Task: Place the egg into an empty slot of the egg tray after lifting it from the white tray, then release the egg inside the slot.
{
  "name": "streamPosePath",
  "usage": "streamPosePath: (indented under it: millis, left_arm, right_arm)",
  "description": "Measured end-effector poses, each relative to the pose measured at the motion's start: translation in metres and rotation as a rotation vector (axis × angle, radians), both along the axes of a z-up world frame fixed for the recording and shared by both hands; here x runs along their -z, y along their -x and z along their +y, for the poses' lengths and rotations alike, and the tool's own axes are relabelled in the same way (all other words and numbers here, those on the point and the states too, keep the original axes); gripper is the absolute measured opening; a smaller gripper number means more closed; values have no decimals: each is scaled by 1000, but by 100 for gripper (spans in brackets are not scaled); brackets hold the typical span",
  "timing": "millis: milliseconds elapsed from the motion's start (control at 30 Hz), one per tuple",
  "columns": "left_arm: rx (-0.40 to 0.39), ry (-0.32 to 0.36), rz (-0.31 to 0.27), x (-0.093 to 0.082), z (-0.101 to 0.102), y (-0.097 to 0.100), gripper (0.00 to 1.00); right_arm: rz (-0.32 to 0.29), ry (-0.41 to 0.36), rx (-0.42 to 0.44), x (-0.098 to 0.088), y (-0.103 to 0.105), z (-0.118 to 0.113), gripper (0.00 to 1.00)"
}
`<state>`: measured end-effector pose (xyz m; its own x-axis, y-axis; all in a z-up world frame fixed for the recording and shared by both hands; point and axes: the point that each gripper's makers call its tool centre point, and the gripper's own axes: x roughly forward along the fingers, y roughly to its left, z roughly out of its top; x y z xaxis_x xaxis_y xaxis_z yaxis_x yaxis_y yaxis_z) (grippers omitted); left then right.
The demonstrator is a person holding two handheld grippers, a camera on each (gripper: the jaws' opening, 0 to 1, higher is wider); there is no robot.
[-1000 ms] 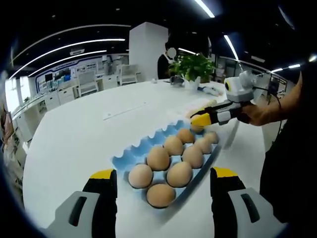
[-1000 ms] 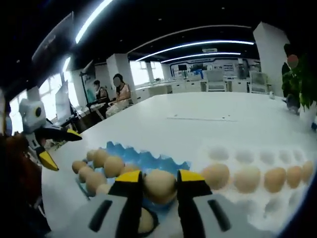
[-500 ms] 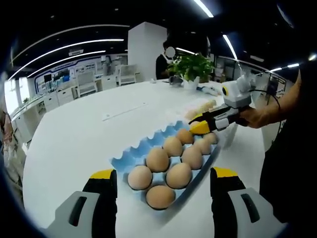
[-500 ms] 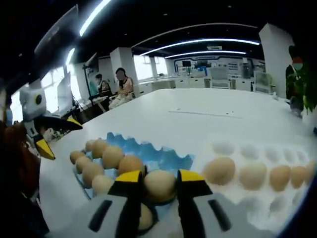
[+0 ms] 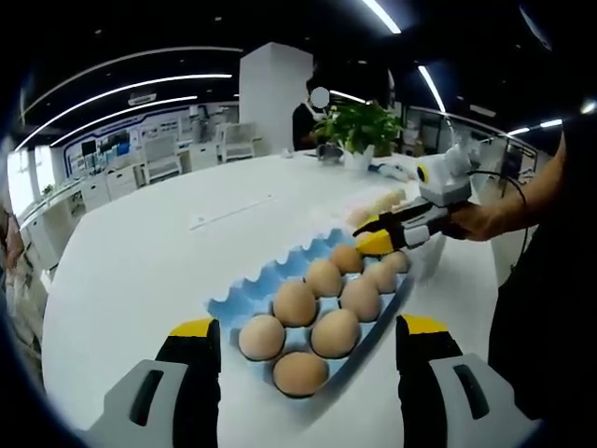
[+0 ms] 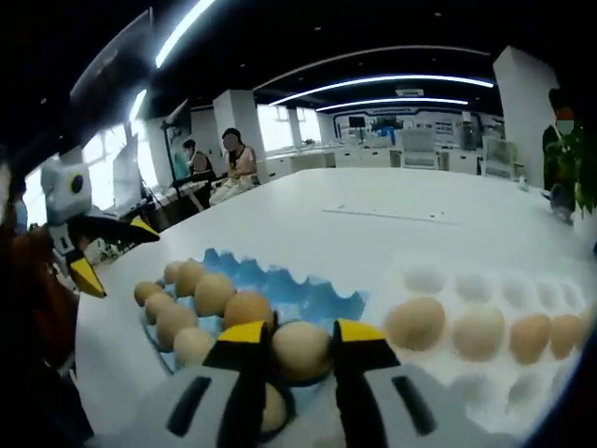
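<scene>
Eight eggs (image 5: 295,302) fill the blue egg tray (image 5: 244,292) on the white table (image 5: 131,266).

Beyond our left jaws we see a green potted plant (image 5: 362,126), a white square pillar (image 5: 276,96), and long ceiling light strips (image 6: 373,82).

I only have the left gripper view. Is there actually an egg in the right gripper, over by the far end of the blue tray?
Observer: Yes. In the right gripper view, the right gripper is clamped on a brown egg between its yellow tips.
Operator: Any free slots near it?
Observer: Bare blue slots of the egg tray show just beyond the held egg.
Operator: And the white tray?
Observer: The white tray has a row of eggs along its near side and empty dimples behind them.
</scene>
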<state>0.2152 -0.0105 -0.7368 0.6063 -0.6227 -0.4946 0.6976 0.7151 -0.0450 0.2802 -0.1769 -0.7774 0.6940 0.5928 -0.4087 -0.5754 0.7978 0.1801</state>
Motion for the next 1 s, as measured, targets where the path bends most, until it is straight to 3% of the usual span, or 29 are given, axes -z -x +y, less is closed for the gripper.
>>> streamPosePath:
  millis: [100, 300, 367, 500, 567, 833, 933, 1000]
  left_arm:
    - [-2, -1, 0, 0, 1, 0, 77]
    - [-2, -3, 6, 3, 1, 1, 77]
    - [-3, -2, 7, 3, 1, 0, 77]
    - [0, -2, 7, 4, 1, 0, 77]
    - [-1, -1, 7, 4, 1, 0, 77]
    - [-23, -6, 10, 4, 10, 0, 77]
    - [-28, -11, 16, 5, 11, 1, 77]
    - [-28, -9, 17, 6, 11, 1, 77]
  right_arm:
    - [13, -21, 21, -3, 3, -7, 27]
    - [-99, -44, 158, -32, -8, -40, 24]
    - [-108, -34, 198, -35, -14, -53, 25]
    - [-51, -58, 260, -25, -25, -66, 26]
    - [-62, -35, 286, -22, -31, -72, 26]
    - [-29, 8, 285, -6, -39, -68, 25]
    - [-59, 44, 287, -7, -41, -67, 24]
    - [-89, 148, 257, -6, -41, -66, 24]
